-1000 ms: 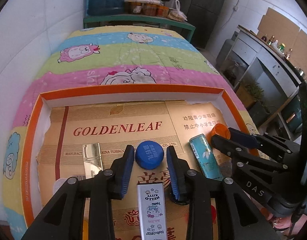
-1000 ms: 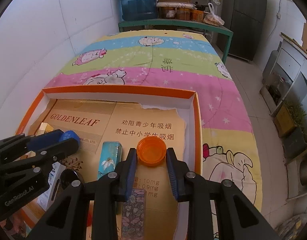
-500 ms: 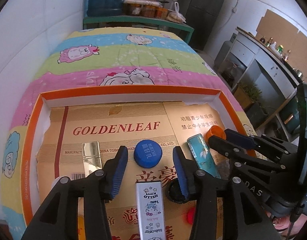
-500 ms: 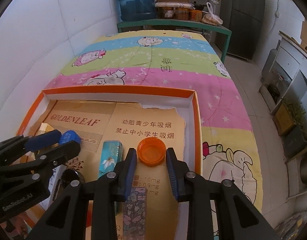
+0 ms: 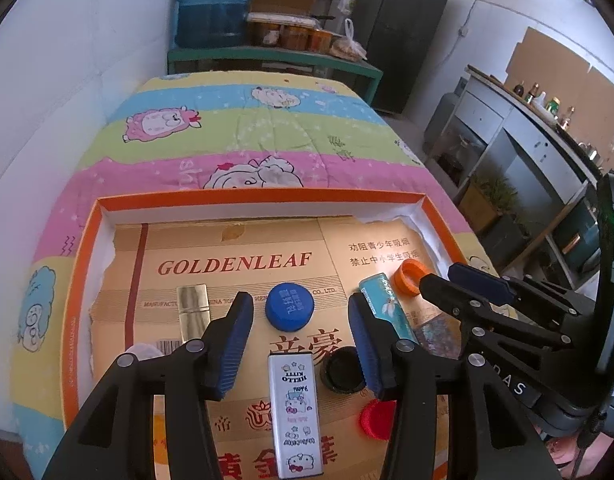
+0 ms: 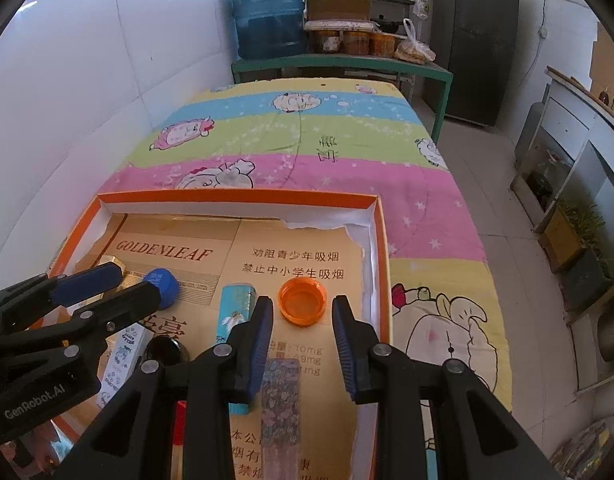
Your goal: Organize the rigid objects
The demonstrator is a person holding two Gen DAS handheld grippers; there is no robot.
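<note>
Sorting small hard items inside the orange-rimmed tray (image 5: 83,280), by the look of it, with the setting-down of a cap as the step in hand. Saw the left gripper (image 5: 299,320) with jaws opening, the blue cap (image 5: 290,306) flat on the cardboard liner between its pads and touched by neither. Found the right gripper (image 6: 302,320) part-spread, unclenched either side of the orange cap (image 6: 302,301), with a sliver of liner on each flank, so grasping nothing. Placed both caps in the tray's middle band, blue to the left and orange near the right wall, with a teal tin (image 5: 383,308) between them.

Judged the next move as drawing the left tool clear without nudging the blue cap, then picking another piece, perhaps the black cap (image 5: 341,368) or the red cap (image 5: 373,420), both low and calling for a careful pinch across the rim.

Could not tell from the left view whether the orange cap sat flat or tipped, half masked there by the right tool's finger. Saw only part of the red cap behind the left tool's frame, lost the near end of the floral box (image 6: 281,400) at the picture's edge, and made little of a pale round thing beside the gold lighter (image 5: 193,308).
</note>
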